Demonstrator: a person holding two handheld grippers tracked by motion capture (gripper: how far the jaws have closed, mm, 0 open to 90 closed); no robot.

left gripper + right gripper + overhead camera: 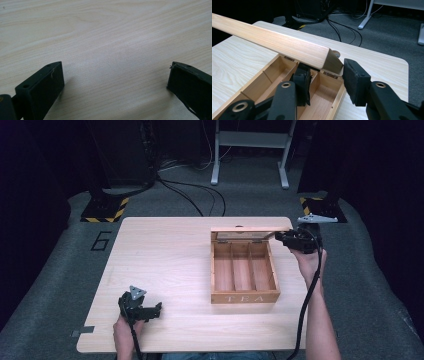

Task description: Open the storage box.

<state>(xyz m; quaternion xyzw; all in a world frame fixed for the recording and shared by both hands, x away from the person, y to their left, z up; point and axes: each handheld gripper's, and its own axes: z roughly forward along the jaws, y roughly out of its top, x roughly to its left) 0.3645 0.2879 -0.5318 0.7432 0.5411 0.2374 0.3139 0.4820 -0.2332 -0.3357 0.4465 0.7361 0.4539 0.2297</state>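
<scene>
A: What's the setting?

B: A dark room with grey carpet, cables (200, 190) trailing over the floor, and a pale wood counter (160, 260) in the middle.

A: And on it?

B: A wooden tea box (243, 270), right of centre, with three bare compartments and "TEA" on its near wall. Its lid (250, 228) stands raised at the far edge.

A: Who holds the lid?

B: The right tool (325, 81). Its jaws are clamped on the lid's right end, one pad inside, one outside, seen close in the right gripper view.

A: The other one?

B: The left tool (150, 310) rests at the counter's near left corner, well apart from the box, jaws spread wide with nothing between them but bare wood.
</scene>
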